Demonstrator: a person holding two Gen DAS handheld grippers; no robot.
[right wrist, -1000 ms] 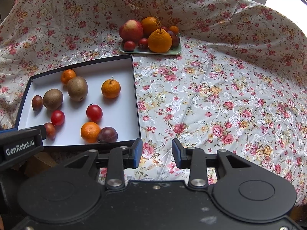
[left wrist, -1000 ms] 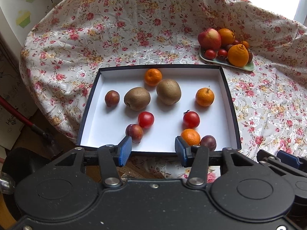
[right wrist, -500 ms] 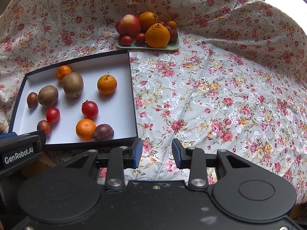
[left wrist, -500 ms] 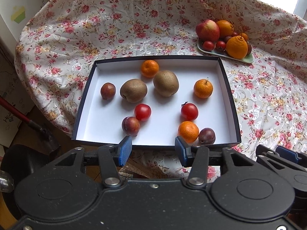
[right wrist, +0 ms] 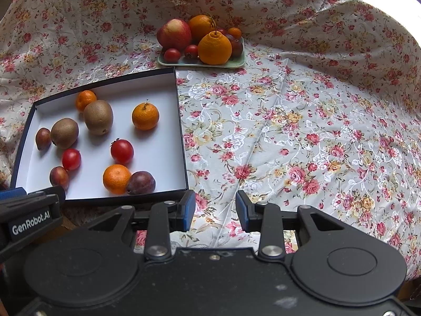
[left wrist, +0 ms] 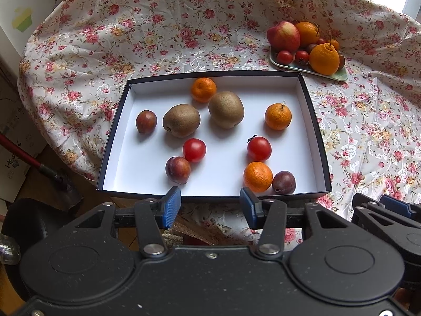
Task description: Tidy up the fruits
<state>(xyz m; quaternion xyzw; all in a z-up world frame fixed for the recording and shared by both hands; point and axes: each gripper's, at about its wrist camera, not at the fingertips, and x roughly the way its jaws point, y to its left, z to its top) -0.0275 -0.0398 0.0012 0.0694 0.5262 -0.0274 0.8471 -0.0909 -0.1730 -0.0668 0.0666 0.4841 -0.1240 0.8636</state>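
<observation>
A shallow black-rimmed box (left wrist: 313, 121) with a white floor holds scattered fruit: two kiwis (left wrist: 181, 120), three mandarins (left wrist: 278, 116), two tomatoes (left wrist: 259, 148) and three plums (left wrist: 178, 169). My left gripper (left wrist: 210, 206) hovers open and empty just short of the box's near edge. In the right wrist view the same box (right wrist: 181, 121) lies at the left. My right gripper (right wrist: 215, 210) is open and empty over the floral cloth beside the box's near right corner.
A pale green plate (right wrist: 236, 62) behind the box carries an apple (right wrist: 174, 33), large oranges, small tomatoes and plums. Floral cloth (right wrist: 302, 131) covers the surface and rises at the back. A red-handled tool (left wrist: 23, 155) and cardboard boxes lie off the left edge.
Both grippers have drawn back and risen slightly, so the box sits farther ahead in both views. No fruit has moved, and both grippers stay open.
</observation>
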